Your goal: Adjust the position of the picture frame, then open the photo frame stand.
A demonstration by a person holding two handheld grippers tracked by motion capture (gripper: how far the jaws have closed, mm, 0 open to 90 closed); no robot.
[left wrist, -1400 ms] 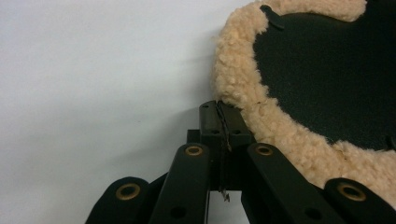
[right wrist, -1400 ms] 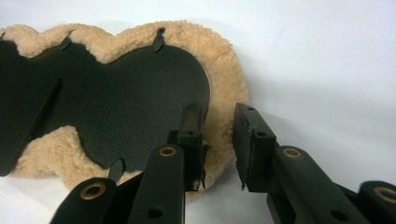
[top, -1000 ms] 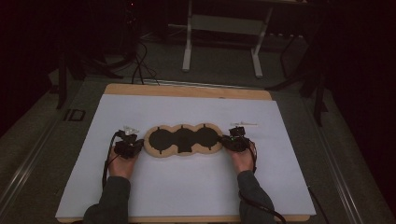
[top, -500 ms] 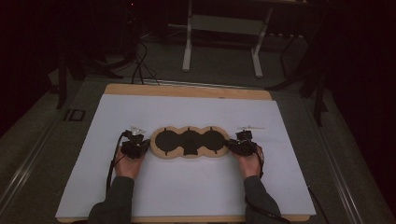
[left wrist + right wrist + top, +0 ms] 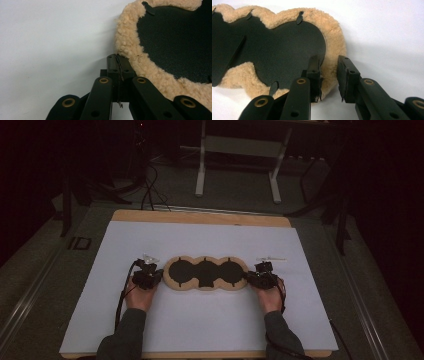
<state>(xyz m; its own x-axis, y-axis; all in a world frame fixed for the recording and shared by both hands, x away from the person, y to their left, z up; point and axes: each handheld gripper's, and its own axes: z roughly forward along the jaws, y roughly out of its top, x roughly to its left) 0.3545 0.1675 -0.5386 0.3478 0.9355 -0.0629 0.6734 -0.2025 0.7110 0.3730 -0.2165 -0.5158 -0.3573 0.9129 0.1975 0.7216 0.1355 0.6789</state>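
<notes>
Change: over the last second the frame (image 5: 205, 274) and both grippers slid nearer the front edge of the white sheet (image 5: 200, 240); frame and grippers moved as one.
Meaning: I judged this a two-handed carry or reposition in its closing stretch, the frame now lying flat mid-sheet, back side up, fleece border around three dark round panels.
Left gripper (image 5: 150, 276): it sat at the frame's left end; in the left gripper view (image 5: 117, 62) the jaws were pressed together, tips against the fleece rim (image 5: 127, 53). Whether a bit of fleece was pinched I could not tell.
Left hand (image 5: 138, 294): low on the sheet, forearm running in from the front edge, gripper pointing right along the frame.
Right gripper (image 5: 260, 278): at the frame's right end; in the right gripper view (image 5: 329, 66) the jaws stood narrowly apart, straddling the fleece rim (image 5: 334, 47) without squeezing it.
Right hand (image 5: 270, 296): mirror pose, gripper pointing left.
</notes>
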